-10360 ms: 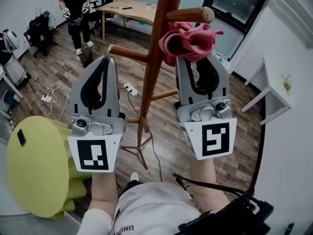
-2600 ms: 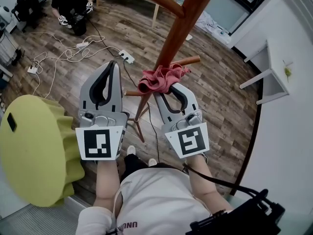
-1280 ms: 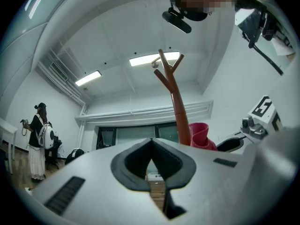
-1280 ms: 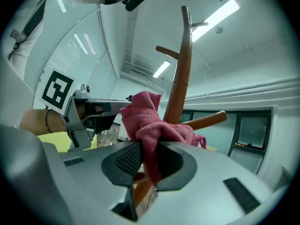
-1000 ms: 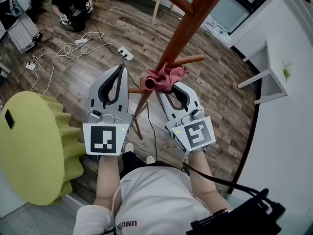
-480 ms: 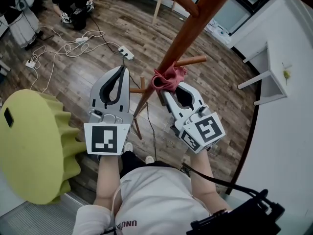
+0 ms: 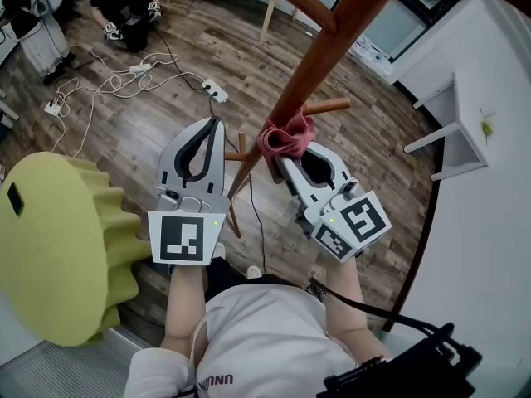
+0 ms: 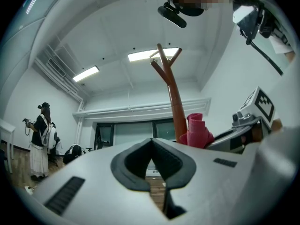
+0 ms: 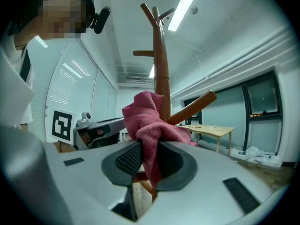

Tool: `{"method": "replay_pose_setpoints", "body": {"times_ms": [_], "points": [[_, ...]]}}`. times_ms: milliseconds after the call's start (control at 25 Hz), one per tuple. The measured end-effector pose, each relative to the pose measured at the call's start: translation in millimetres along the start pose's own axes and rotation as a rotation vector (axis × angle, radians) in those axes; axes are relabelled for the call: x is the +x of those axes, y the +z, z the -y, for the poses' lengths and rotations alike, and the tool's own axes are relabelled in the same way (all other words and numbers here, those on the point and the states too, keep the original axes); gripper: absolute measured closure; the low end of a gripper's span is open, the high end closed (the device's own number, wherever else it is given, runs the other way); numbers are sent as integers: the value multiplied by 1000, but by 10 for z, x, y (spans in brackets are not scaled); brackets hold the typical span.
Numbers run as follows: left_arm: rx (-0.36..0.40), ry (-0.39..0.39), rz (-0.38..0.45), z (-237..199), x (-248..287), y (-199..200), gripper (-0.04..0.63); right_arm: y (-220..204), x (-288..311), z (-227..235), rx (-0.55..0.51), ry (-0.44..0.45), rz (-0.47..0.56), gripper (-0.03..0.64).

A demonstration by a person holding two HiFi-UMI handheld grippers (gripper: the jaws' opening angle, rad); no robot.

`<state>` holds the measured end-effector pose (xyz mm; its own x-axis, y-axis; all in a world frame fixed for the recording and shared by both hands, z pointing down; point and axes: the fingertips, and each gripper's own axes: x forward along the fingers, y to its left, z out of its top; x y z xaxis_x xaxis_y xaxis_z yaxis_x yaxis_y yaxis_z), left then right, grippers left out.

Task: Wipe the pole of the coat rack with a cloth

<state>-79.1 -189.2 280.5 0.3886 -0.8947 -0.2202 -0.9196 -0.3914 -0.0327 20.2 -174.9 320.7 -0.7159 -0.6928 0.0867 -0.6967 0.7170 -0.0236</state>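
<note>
Cloth (image 7: 284, 135) sits pinched tight in my right gripper (image 7: 284, 154), pressed against the low part of the pole (image 7: 328, 56), my left gripper (image 7: 214, 131) is squeezed closed on nothing, and I think more pole needs wiping.

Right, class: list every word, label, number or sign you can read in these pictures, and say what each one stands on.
"UNU": on the white shirt, at its lower edge; the rest of the word is out of view.
Square markers on the left claw and right claw: black-and-white patterns, no letters.
Black tag on the yellow stool: too small to read.
</note>
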Motion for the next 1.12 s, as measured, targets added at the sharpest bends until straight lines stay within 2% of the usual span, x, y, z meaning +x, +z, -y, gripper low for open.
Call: {"method": "replay_pose_setpoints", "body": {"times_ms": [160, 1120], "points": [[19, -24, -7, 61, -9, -40, 583, -15, -3, -20, 7, 13, 1, 535], [6, -6, -18, 197, -81, -132, 583, -24, -175, -128, -30, 57, -23, 535]]}}
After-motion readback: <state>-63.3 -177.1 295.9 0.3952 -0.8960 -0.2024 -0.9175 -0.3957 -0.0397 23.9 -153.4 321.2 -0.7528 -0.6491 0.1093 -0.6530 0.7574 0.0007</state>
